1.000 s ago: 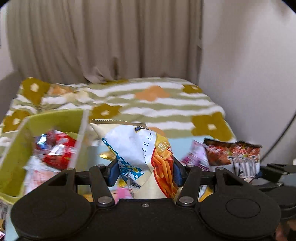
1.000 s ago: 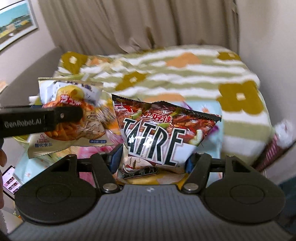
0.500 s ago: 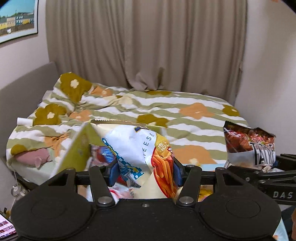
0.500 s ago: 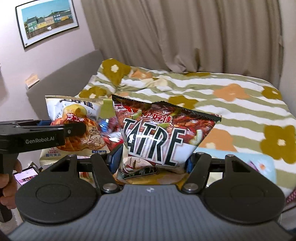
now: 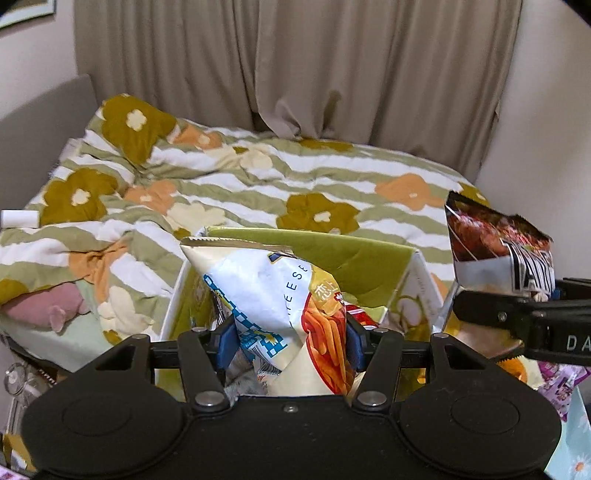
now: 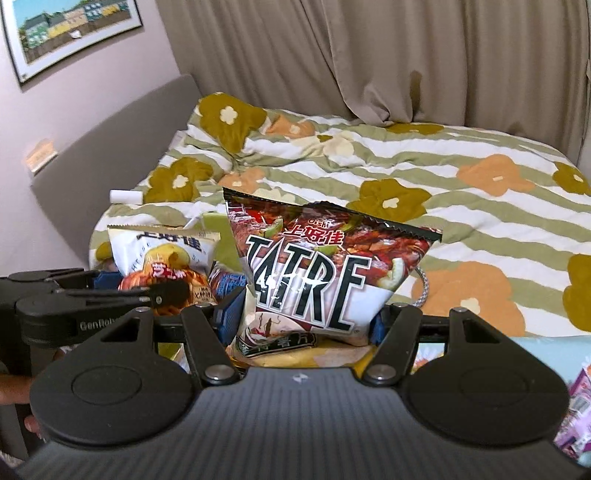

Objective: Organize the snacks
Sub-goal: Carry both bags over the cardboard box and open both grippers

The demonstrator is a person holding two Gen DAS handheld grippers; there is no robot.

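Seemingly the sorting was partway through. In the left wrist view, the left gripper point(image 5: 288, 338) pinched a white cheese-stick bag point(image 5: 273, 295) between its blue pads, held upright just over the near edge of an open green box point(image 5: 354, 258). A few red wrappers point(image 5: 360, 317) already lay inside that box, so some snacks looked stowed, while a purple packet point(image 5: 561, 384) lay loose at the lower right, outside it. This view alone showed the box's interior and its far wall. It also caught the right gripper side-on at the right edge, with the dark bag point(image 5: 495, 251) rising above it, beside the box and not over it.

In the right wrist view, the right gripper point(image 6: 303, 325) was clamped on the dark bag, its bold lettered front legible here as it was not from the side. The bag stood upright above the floral quilt point(image 6: 461, 206). The cheese-stick bag appeared at the left behind the left gripper's finger, its printed front visible. A framed picture point(image 6: 70, 33) hung on the wall. Both bags were yet to be dropped in, by my judgement.
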